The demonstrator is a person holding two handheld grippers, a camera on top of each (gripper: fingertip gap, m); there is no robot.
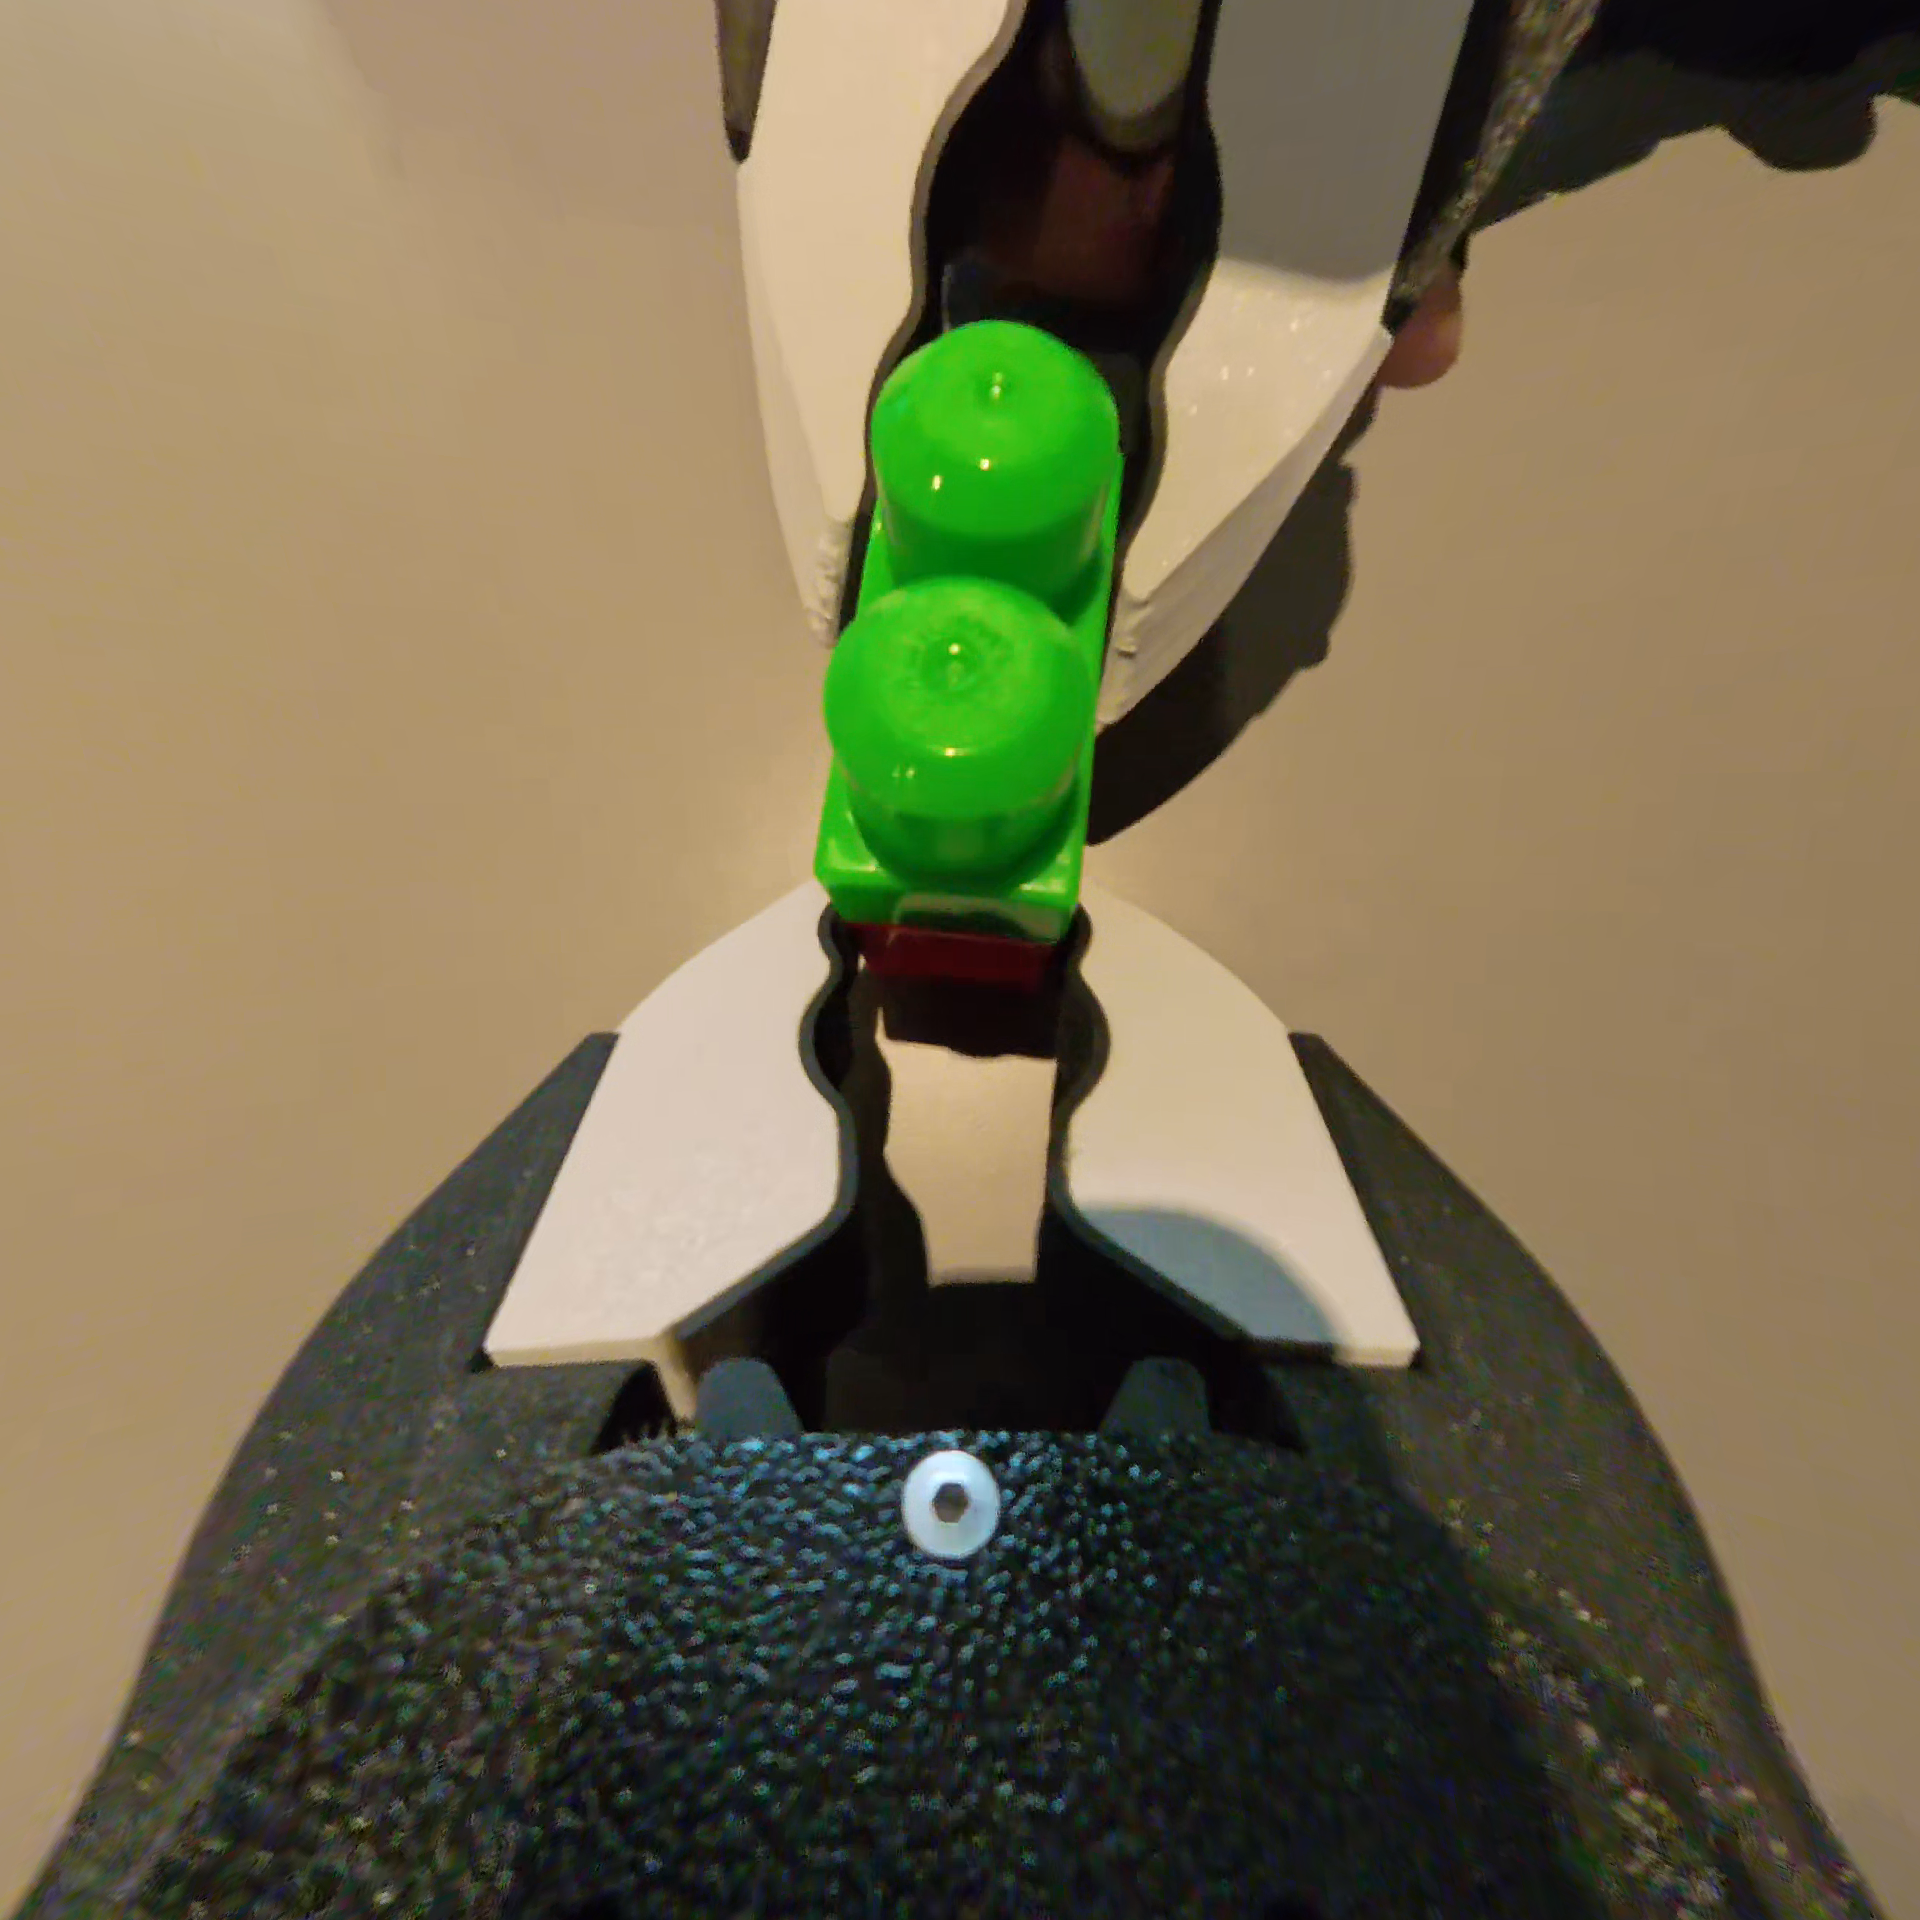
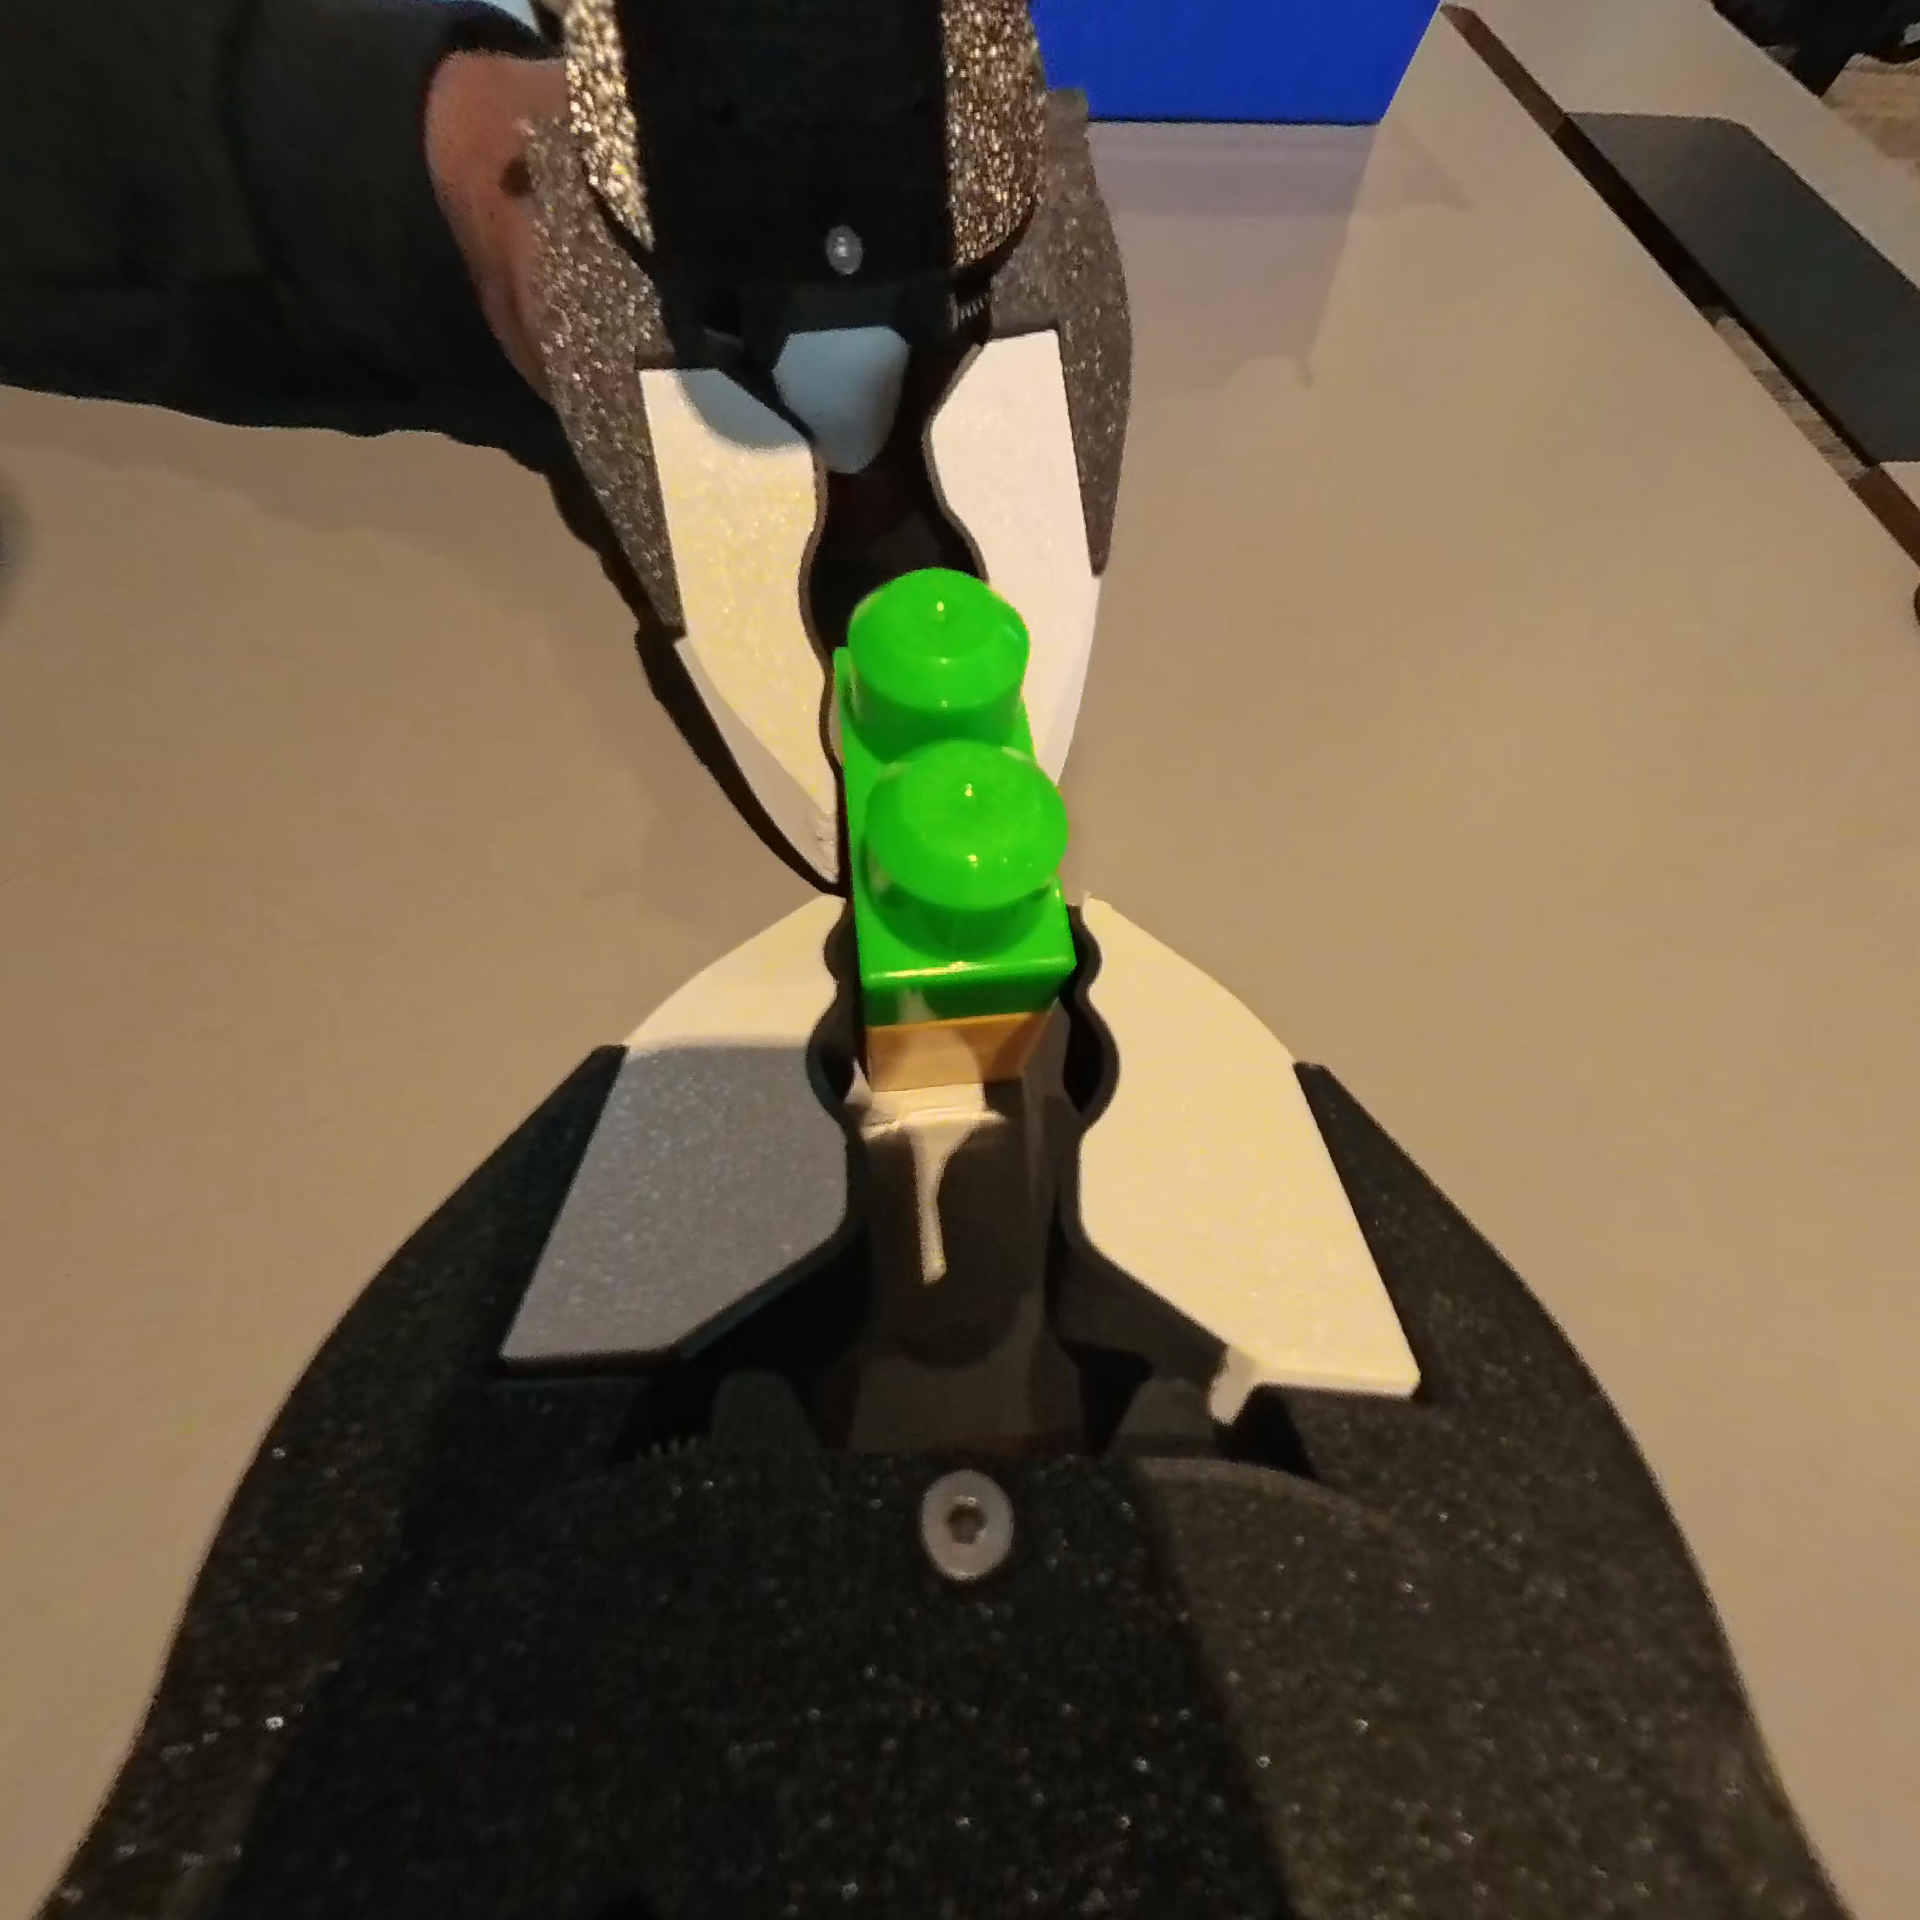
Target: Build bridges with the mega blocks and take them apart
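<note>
Tongs from both sides meet on one small bridge of mega blocks standing on the beige counter [image 2: 1455,727]. The green block [image 1: 966,665], a two-stud piece, spans the top as the deck; under its end nearer the left wrist camera sits a dark red block [image 1: 961,956], and under its end nearer the right wrist camera sits an orange block [image 2: 951,1049]. The left tongs [image 1: 956,935] are closed around the red end, their white fingers [image 1: 717,1049] pressing the sides where red meets green. The right tongs [image 2: 961,997] are clamped likewise at the orange end, at the seam between green and orange. Each tool also shows in the other's camera, coming in head-on from the far side, so the two grips oppose each other along the length of the deck. That arrangement looks deliberate: holding a leg at each end keeps the span from tipping while force goes into the joints, whether to seat the studs or to pry them loose. Which of the two is in hand I cannot tell. A person's hand [image 2: 488,229] in a dark sleeve holds the far tool, and a blue object [image 2: 1226,57] stands at the counter's back edge.
</note>
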